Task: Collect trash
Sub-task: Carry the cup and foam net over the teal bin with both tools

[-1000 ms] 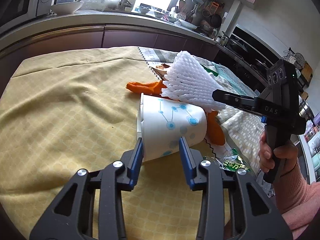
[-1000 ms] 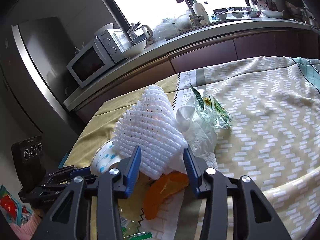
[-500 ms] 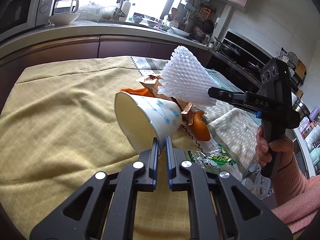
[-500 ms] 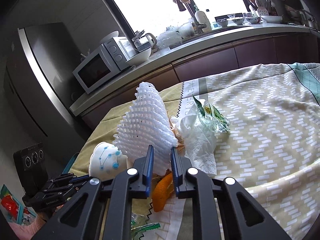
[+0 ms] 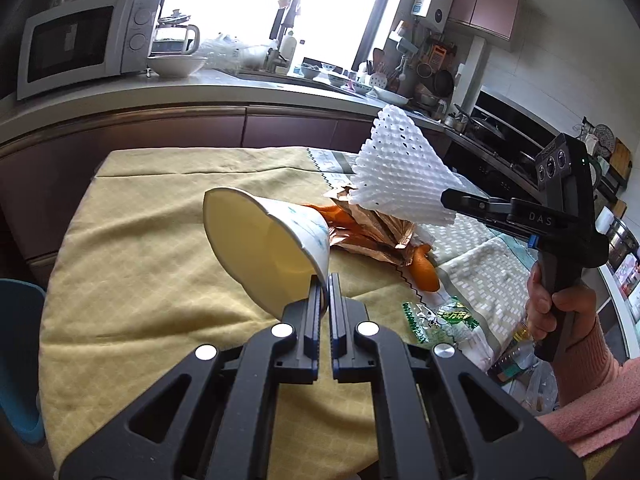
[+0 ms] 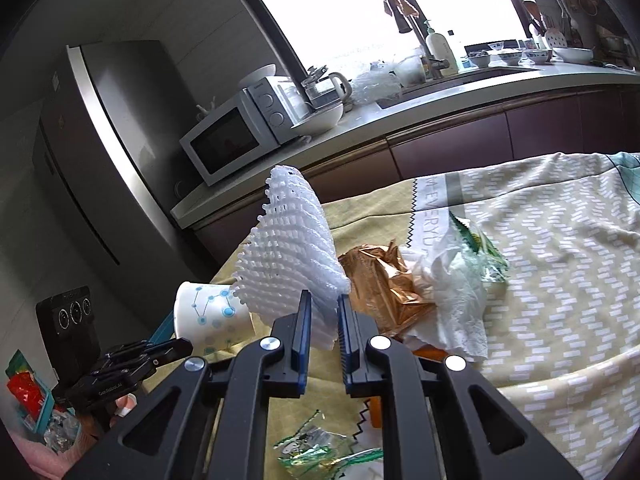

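Between the left gripper's (image 5: 324, 286) nearly closed fingers sits the rim of a paper cup (image 5: 267, 246), lifted and tilted off the yellow tablecloth (image 5: 140, 248). Its handle reads "Gen RobotAI" in the right view. Ahead to its right, the right gripper (image 6: 322, 314), marked "DAS", pinches white foam netting (image 6: 289, 254) above crumpled copper foil (image 6: 382, 280), a hand (image 5: 554, 307) upright on its grip

kitchen, bright daylight through a wide window (image 5: 276, 12) behind the counter (image 5: 120, 100). white microwave (image 5: 88, 40) and kettle (image 5: 176, 38) on counter; dark purple cabinet fronts (image 6: 500, 136) below. steel fridge (image 6: 100, 152) at left. table under yellow cloth (image 5: 140, 248).
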Tool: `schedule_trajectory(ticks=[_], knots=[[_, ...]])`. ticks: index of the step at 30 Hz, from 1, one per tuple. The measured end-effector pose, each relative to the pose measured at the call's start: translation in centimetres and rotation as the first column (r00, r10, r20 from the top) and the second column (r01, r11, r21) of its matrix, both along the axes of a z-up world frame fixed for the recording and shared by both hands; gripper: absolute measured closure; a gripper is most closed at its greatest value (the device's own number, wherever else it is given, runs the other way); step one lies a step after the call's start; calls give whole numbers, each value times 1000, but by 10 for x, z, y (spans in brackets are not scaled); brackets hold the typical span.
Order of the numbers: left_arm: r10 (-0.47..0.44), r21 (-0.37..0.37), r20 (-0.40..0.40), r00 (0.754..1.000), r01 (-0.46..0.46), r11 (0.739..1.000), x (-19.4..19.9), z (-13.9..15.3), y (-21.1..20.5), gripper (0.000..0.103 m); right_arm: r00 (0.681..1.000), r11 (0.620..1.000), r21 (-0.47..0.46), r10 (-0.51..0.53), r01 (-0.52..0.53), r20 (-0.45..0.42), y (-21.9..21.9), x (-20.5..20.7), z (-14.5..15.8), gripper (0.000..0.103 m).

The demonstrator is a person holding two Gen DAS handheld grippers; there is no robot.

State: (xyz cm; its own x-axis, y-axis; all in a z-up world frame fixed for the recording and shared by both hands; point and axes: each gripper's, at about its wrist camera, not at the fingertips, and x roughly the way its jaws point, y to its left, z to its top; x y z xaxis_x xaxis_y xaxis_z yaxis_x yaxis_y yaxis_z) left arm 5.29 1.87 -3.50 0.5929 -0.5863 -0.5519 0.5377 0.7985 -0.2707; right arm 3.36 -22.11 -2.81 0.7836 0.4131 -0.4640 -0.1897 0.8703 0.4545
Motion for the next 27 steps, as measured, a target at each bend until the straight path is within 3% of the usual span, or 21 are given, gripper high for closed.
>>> schedule_trajectory(ticks=[13, 27], knots=[[152, 22, 38, 988, -153, 988, -29, 13, 66, 99, 984, 984, 14, 178, -178, -11, 72, 14, -1, 91], [320, 20, 60, 946, -322, 947, -52, 20, 142, 99, 948, 949, 23, 316, -316, -22, 142, 37, 0, 91]])
